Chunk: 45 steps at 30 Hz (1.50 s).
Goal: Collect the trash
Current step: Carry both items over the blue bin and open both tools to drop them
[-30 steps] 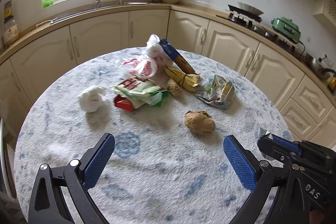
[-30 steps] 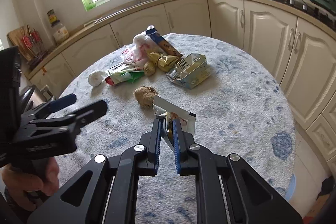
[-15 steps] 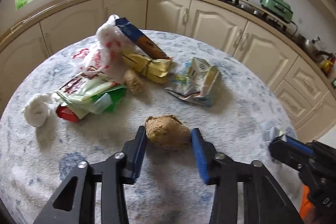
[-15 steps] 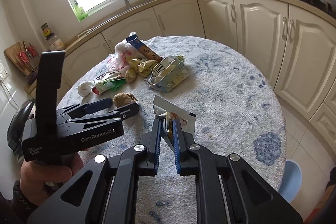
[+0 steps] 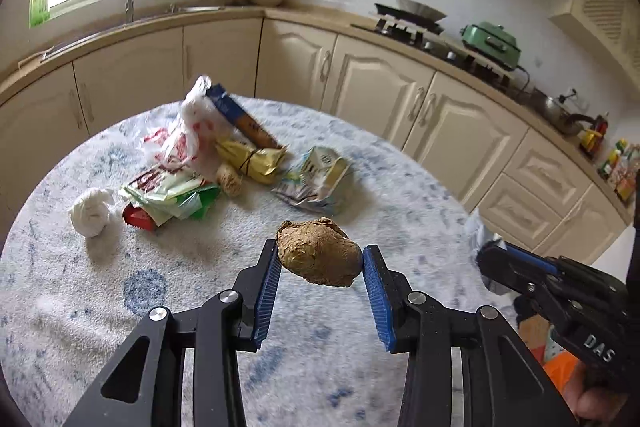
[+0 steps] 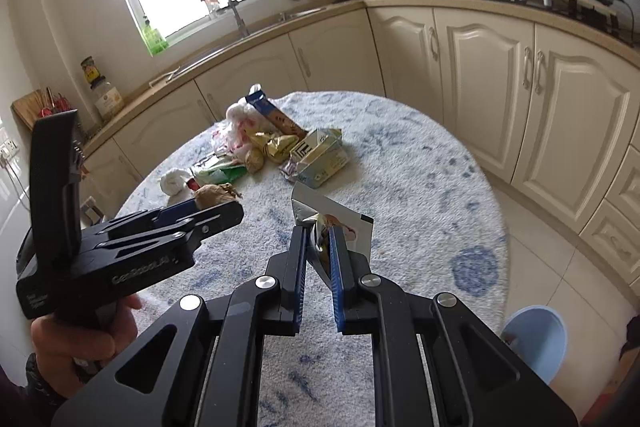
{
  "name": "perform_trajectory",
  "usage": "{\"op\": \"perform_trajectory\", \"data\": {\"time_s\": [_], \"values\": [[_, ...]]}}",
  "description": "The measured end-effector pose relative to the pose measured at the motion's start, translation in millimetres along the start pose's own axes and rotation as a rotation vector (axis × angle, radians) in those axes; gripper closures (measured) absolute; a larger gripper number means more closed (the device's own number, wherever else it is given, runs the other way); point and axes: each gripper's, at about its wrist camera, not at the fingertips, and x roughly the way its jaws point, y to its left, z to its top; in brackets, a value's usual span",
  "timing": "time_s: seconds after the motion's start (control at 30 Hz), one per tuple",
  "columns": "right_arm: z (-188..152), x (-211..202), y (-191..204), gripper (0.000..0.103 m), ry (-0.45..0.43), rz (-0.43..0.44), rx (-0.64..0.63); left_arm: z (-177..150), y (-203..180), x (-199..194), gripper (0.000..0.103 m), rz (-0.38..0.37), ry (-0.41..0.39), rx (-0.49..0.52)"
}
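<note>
A brown crumpled lump hangs clear of the round table, with my left gripper shut on it, blue pads pressing both sides. In the right wrist view the same left gripper shows from the side with the lump at its tips and a hand below it. My right gripper is shut on a silver and white wrapper held above the table. It also appears at the right edge of the left wrist view.
On the far half of the table lies a heap: a white tissue wad, green and red packets, a plastic bag, a blue box, a yellow wrapper, a crushed carton. A blue bin stands on the floor to the right.
My left gripper went from wide open to forward around the brown lump, closed on it and lifted it off the cloth. The right gripper kept its wrapper and drifted slightly.
</note>
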Motion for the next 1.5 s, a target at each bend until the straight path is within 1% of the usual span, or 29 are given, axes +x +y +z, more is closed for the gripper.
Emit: {"op": "perform_trajectory", "data": {"time_s": [0.27, 0.37, 0.53, 0.73, 0.97, 1.1, 1.13, 1.17, 1.23, 1.3, 1.4, 1.43, 1.5], "values": [[8.4, -44.5, -2.5, 0.092, -0.078, -0.036, -0.014, 1.2, -42.4, -49.6, 0.066, -0.072, -0.074, 0.065], [10.6, -65.1, -12.9, 0.092, -0.111, -0.060, -0.004, 5.0, -67.1, -54.6, 0.066, -0.113, -0.087, 0.103], [10.6, -97.3, -45.1, 0.092, -0.149, -0.141, 0.022, 13.4, -114.4, -40.8, 0.065, -0.178, -0.071, 0.161], [-3.6, -129.2, -110.6, 0.092, -0.160, -0.258, 0.110, 11.9, -186.7, 2.0, 0.065, -0.273, 0.028, 0.254], [-46.1, -145.6, -213.1, 0.092, -0.113, -0.373, 0.275, -4.1, -262.9, 64.7, 0.065, -0.338, 0.180, 0.343], [-70.1, -141.7, -270.4, 0.092, -0.077, -0.398, 0.371, -13.0, -294.9, 106.4, 0.065, -0.349, 0.276, 0.375], [-74.6, -140.1, -281.1, 0.092, -0.070, -0.401, 0.389, -7.3, -301.7, 119.2, 0.065, -0.352, 0.297, 0.378], [-80.2, -137.7, -293.6, 0.092, -0.062, -0.402, 0.412, -9.6, -307.6, 127.2, 0.065, -0.347, 0.313, 0.382], [-89.0, -132.6, -310.0, 0.092, -0.047, -0.399, 0.443, -2.7, -320.7, 153.0, 0.065, -0.342, 0.348, 0.393], [-98.4, -126.2, -325.6, 0.092, -0.032, -0.397, 0.475, -5.3, -332.9, 172.5, 0.065, -0.340, 0.388, 0.404], [-108.7, -116.1, -344.6, 0.092, -0.014, -0.388, 0.517, -0.6, -355.8, 216.8, 0.064, -0.323, 0.435, 0.429], [-111.8, -113.5, -350.9, 0.092, -0.012, -0.382, 0.531, 7.5, -365.4, 237.0, 0.064, -0.316, 0.452, 0.435], [-119.5, -106.8, -362.1, 0.090, -0.002, -0.373, 0.558, 6.3, -377.7, 257.1, 0.061, -0.284, 0.478, 0.455]]}}
